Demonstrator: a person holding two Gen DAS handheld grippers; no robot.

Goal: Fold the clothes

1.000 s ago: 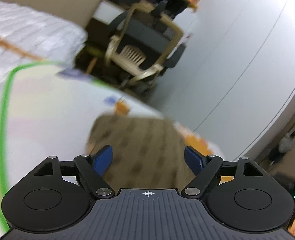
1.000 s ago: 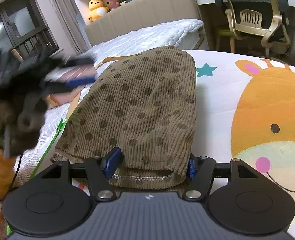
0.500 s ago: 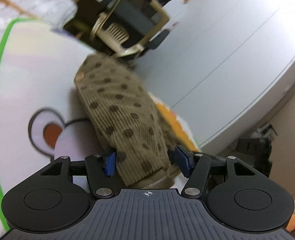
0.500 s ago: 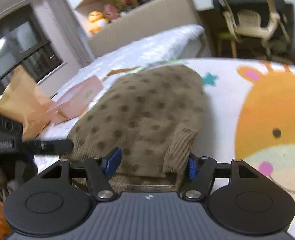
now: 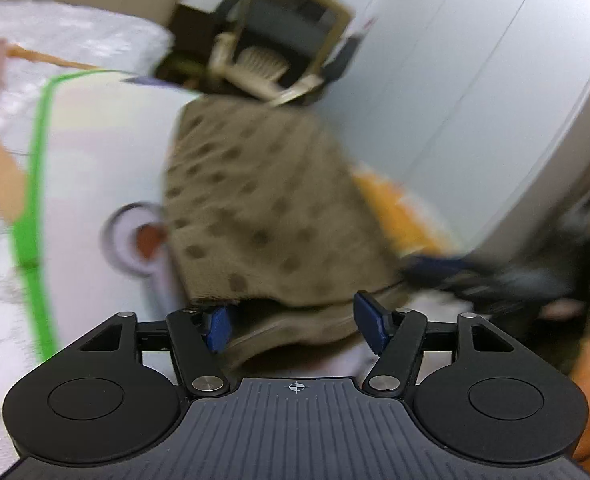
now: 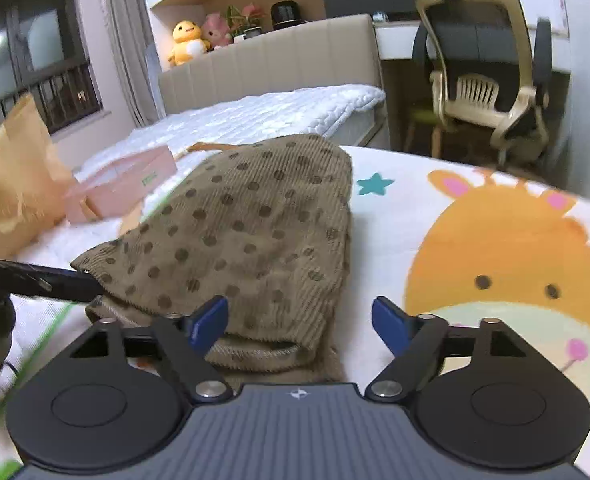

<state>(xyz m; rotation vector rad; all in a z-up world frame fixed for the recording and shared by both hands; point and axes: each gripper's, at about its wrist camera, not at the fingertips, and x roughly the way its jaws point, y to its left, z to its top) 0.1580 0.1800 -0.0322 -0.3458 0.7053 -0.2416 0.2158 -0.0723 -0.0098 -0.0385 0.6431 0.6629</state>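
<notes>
I am midway through a fold: the brown dotted garment [image 6: 251,236] lies on the cartoon blanket [image 6: 495,240] just ahead of both hands. My right gripper [image 6: 299,320] and left gripper [image 5: 293,322] are spread, released; next I judge each must close on a hem corner.

Soft indoor light, left wrist view heavily motion-blurred, right view mostly sharp, fisheye bending edges

The garment [image 6: 251,236] lies on the play mat [image 6: 475,208] ahead of the right gripper [image 6: 299,320]; box [image 6: 123,188] and paper bag [image 6: 19,176] lie far left.
</notes>
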